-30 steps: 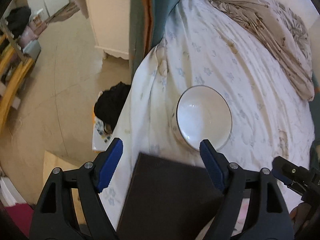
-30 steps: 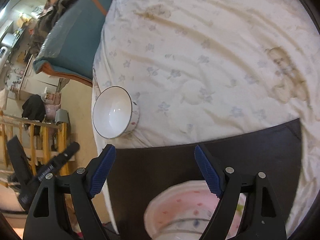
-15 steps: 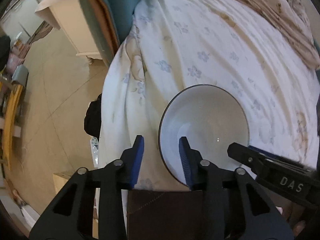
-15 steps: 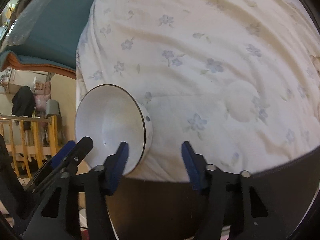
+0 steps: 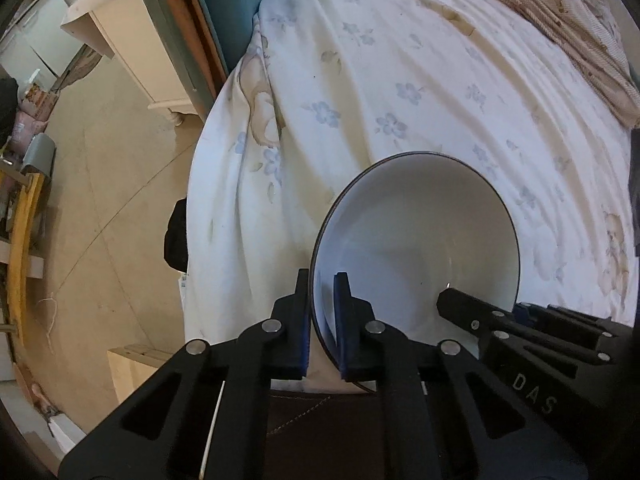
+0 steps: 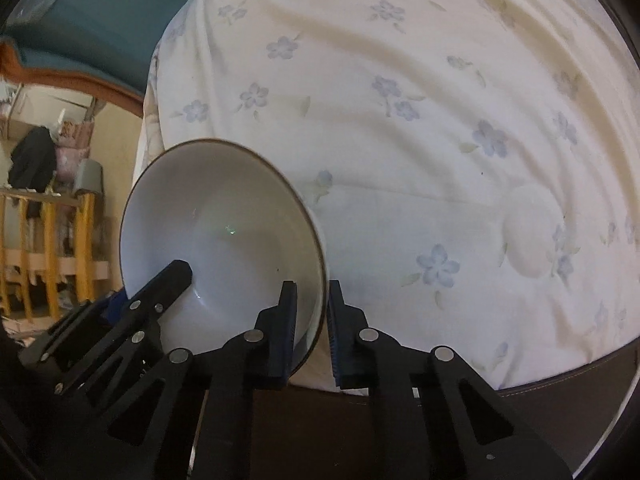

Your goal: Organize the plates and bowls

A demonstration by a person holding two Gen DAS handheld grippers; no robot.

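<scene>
White porcelain with a thin dark rim: the bowl (image 5: 416, 240) sits on the flowered bed sheet (image 5: 400, 80) near the bed's edge, and I have both grippers on it. My left gripper (image 5: 322, 320) has just been closing and is now clenched on the near-left part of the rim, one blue pad outside the wall, the other inside. My right gripper (image 6: 312, 320) has likewise just been closing and grasps the rim on the opposite side, one pad inside the bowl (image 6: 220, 232), the other outside against the sheet (image 6: 400, 120). In each wrist view I see the other gripper's black frame reaching over the bowl.

Around it: a dark brown leather-like board (image 5: 320, 420) lies just below the bowl on the near side, under my gripper frames. A beige patterned blanket (image 5: 560, 20) is bunched well beyond the bowl. To the left the sheet drops to a tan floor (image 5: 100, 220), with a teal and orange headboard (image 5: 200, 20), a white cabinet (image 5: 132, 52) and yellow wooden rails (image 6: 52, 248) farther off. A dark bundle (image 5: 176, 240) lies on the floor beside the bed.
</scene>
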